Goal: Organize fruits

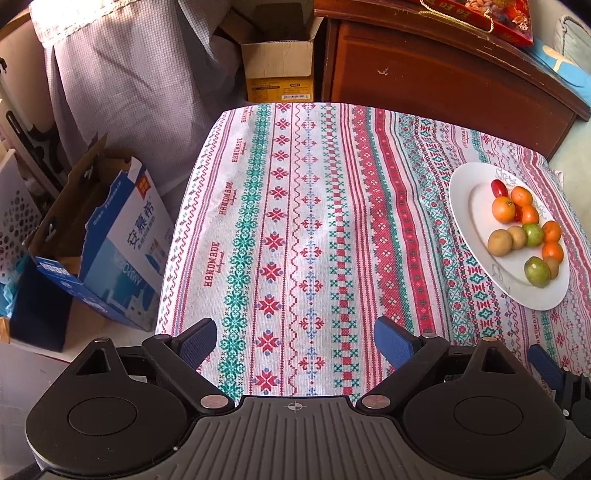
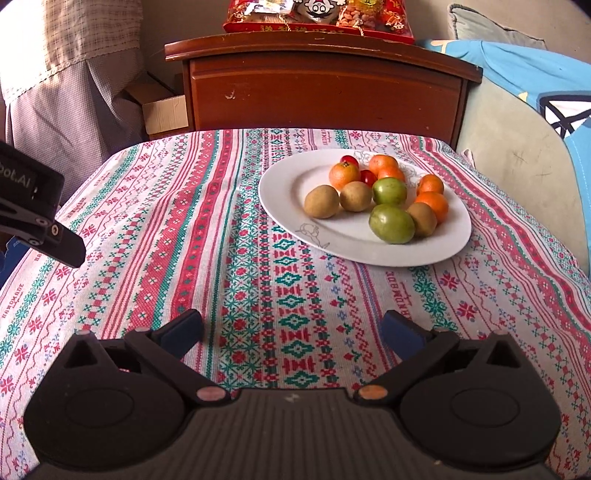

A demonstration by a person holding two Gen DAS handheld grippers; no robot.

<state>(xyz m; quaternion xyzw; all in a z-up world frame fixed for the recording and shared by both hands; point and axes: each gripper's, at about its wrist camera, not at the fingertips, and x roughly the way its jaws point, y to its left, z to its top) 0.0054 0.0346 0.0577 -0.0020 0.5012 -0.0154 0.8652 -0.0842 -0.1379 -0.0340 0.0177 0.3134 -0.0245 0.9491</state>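
Both grippers hang over the bench with nothing in them. The left gripper (image 1: 295,341) has its jaws spread wide above the patterned tablecloth (image 1: 295,221), and the right gripper (image 2: 291,332) has its jaws spread just as wide over the same cloth.

The fruits all lie on a white oval plate (image 2: 288,192) at the far right part of the bench, well apart from both grippers. In the right wrist view the plate's long axis runs from the far left to the near right. On it are several tangerines, one at the far left of the group (image 2: 344,174), three brown kiwis, the leftmost one (image 2: 321,201) nearest the plate's left end, two green round fruits, the nearer one (image 2: 392,223) lying with its long side across the view, and two small red tomatoes, one at the back (image 2: 349,161).

The left wrist view shows what the other does not: an open blue and white carton (image 1: 122,243) on the floor left of the bench, and a blue pad of the right gripper at its right edge. Only the right wrist view shows the red snack packets (image 2: 317,16) on the wooden cabinet (image 2: 325,88) behind the bench, face on, and part of the left gripper's black body at its left edge.
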